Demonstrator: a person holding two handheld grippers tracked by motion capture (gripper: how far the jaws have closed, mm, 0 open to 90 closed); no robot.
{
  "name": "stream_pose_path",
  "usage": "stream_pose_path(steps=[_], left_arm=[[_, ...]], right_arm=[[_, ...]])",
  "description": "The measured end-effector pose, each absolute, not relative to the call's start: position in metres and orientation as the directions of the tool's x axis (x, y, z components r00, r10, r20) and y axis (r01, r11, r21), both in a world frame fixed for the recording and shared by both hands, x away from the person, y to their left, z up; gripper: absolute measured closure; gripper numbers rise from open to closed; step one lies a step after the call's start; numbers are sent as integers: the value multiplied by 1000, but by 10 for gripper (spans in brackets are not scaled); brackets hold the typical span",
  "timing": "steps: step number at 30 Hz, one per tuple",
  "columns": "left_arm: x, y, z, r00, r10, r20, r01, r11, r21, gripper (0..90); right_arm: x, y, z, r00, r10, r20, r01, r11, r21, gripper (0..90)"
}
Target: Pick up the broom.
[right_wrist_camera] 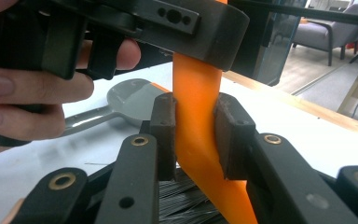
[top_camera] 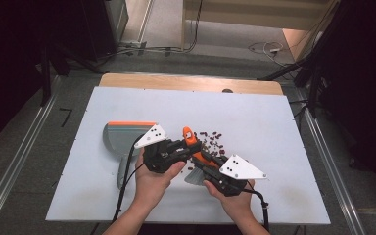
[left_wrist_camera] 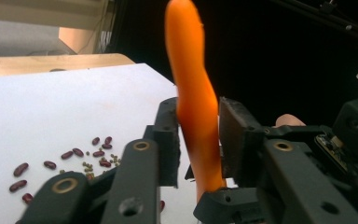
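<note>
Both jaws of the left hand-held gripper (top_camera: 185, 147) pinched the orange handle of the brush (top_camera: 191, 139), higher up near its tip. The right hand-held gripper (top_camera: 206, 165) clamped the same handle lower down, just above the grey bristles (top_camera: 194, 177), which lay against the white counter (top_camera: 254, 117). Red beans (top_camera: 214, 139) lay scattered just beyond the brush, and the grey dustpan (top_camera: 122, 137) rested to the left, near the left hand.
</note>
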State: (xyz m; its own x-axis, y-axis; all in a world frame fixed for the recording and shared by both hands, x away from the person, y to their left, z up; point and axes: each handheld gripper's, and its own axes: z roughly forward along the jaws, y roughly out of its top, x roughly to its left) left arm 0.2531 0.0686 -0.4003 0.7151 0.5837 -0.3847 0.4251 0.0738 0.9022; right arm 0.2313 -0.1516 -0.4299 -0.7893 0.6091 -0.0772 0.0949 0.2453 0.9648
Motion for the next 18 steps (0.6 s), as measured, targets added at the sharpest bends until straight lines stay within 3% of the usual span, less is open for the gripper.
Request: stream_pose_path(steps=[12,18], left_arm=[[258,77,-402,739,517,-431,462,76,884,757],[258,86,-398,771,525,-361,399,43,916,758]], right_arm=[[234,-149,-431,-815,576,-59,108,251,962,684],[243,-158,-422,-878,479,-9,124,247,961,535]])
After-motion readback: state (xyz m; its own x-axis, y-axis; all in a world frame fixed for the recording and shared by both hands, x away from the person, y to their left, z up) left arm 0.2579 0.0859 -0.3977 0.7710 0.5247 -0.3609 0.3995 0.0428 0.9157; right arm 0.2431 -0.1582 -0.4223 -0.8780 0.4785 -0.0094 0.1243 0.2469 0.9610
